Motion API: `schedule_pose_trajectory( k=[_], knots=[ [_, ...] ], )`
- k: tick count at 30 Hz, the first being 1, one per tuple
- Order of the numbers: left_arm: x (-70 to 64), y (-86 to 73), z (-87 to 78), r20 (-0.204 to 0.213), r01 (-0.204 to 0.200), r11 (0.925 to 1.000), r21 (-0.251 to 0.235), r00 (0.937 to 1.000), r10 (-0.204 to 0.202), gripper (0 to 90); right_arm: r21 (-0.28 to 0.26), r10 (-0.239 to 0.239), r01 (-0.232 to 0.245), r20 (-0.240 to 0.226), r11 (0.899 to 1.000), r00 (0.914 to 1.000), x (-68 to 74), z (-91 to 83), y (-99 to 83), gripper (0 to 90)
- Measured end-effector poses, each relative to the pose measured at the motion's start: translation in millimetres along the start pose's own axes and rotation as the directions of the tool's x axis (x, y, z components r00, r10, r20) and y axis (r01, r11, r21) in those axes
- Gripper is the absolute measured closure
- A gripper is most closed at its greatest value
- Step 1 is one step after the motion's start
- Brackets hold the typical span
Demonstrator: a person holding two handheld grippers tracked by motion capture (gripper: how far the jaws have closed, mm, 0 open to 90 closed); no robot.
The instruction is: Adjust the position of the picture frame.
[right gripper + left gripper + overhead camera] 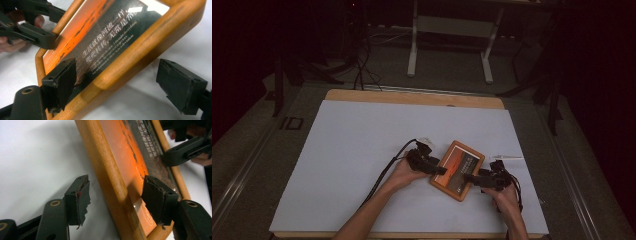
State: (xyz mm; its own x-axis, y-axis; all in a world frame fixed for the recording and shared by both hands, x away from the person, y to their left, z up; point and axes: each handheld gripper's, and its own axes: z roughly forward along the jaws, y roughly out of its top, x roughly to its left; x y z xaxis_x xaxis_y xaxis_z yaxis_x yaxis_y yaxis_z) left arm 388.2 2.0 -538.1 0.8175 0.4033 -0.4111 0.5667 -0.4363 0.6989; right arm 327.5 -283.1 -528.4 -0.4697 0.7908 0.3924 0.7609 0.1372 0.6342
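Observation:
A wooden picture frame [457, 170] lies at an angle on the white sheet; its picture is orange and dark with white lettering. My left gripper [438, 169] is at the frame's left edge. In the left gripper view the left gripper [117, 200] is open, with the frame [110, 177] rail between the jaws, one jaw over the sheet and one over the picture. My right gripper [468, 178] is at the frame's right edge. In the right gripper view the right gripper [122, 85] is open and straddles the frame [140, 52] rail the same way.
A white sheet [362, 150] covers the wooden table [412, 97]. A small white object [424, 141] lies behind the left hand, and a thin white strip [507, 157] lies behind the right gripper. A white stand [449, 30] and cables are on the floor beyond.

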Motion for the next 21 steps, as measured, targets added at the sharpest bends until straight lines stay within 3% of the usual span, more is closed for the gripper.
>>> schedule_pose_trajectory(
  k=[2, 6, 11, 13, 15, 21],
  knots=[
    [-0.1, 0.6, 1.2, 0.017, 0.008, 1.0, 0.0, 0.9998, -0.008, 42.6, 0.015, 0.014, -0.014, -0.028, 1.0, 0.9995, 0.0, 2.1, -0.6, 18.0],
    [-1.6, 1.4, 0.1, 0.012, 0.002, 0.9998, 0.017, 0.9999, -0.003, 44.2, 0.03, 0.009, -0.007, -0.068, 1.0, 0.9977, 4.0, 4.8, -0.4, 28.7],
    [-7.2, 3.0, -11.8, -0.041, -0.055, 0.9981, 0.03, 0.9976, 0.056, 62.4, 0.031, 0.039, -0.037, -0.08, 0.999, 0.9961, 2.9, 5.3, -0.3, 32.9],
    [-8.0, 2.6, -13.2, -0.045, -0.066, 0.9971, 0.039, 0.9967, 0.068, 64.7, 0.026, 0.055, -0.053, -0.092, 0.998, 0.9942, 0.7, 4.8, 0.0, 34.2],
    [-4.8, 2.0, -11.3, -0.027, -0.056, 0.9978, 0.035, 0.998, 0.057, 62.1, 0.023, 0.057, -0.055, -0.099, 0.998, 0.9935, 0.2, 4.7, 0.5, 35.0],
    [2.6, 2.5, 4.1, 0.038, 0.019, 0.9998, 0.011, 0.9991, -0.019, 42.7, 0.034, 0.06, -0.056, -0.108, 0.998, 0.9923, -1.6, 4.4, -0.1, 35.8]
  ],
)
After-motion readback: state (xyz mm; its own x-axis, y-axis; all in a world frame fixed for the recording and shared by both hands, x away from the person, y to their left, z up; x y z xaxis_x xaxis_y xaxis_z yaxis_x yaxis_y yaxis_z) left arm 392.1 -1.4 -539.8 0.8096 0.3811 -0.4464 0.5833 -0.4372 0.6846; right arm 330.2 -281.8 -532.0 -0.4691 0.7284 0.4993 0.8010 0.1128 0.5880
